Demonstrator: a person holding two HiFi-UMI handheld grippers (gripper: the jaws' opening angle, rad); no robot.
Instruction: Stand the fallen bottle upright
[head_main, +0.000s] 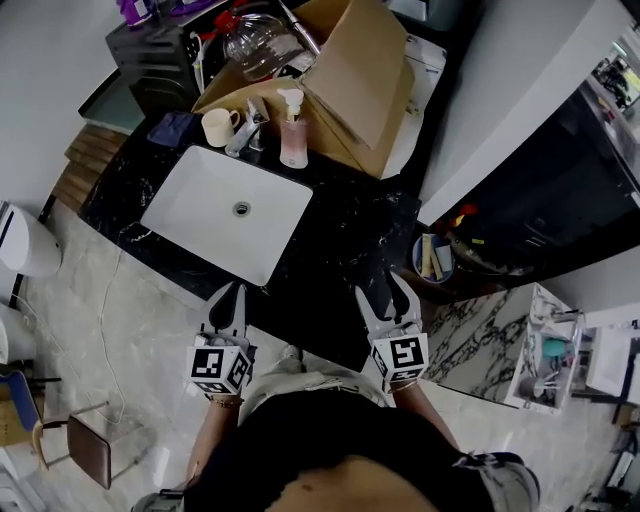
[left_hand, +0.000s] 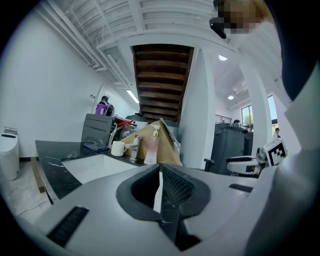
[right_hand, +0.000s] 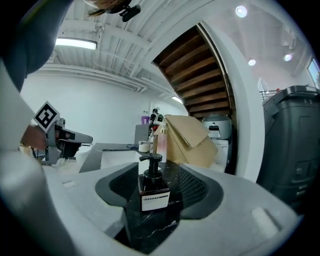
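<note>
A dark amber pump bottle (right_hand: 154, 192) with a white label stands upright on the black marble counter (head_main: 340, 240). It is between the jaws of my right gripper (right_hand: 157, 172), and the pads stand clear of its sides. In the head view that gripper (head_main: 388, 285) hovers over the counter's near edge, where the dark bottle is hard to make out. My left gripper (head_main: 232, 292) hangs at the counter's front by the sink (head_main: 200, 195). Its jaws (left_hand: 160, 172) are together with nothing in them.
A pink pump bottle (head_main: 293, 135) stands upright behind the sink, beside the faucet (head_main: 245, 135) and a cream cup (head_main: 218, 127). Folded cardboard (head_main: 350, 80) leans at the back. A toilet (head_main: 20, 240) and a chair (head_main: 90, 450) stand on the floor at left.
</note>
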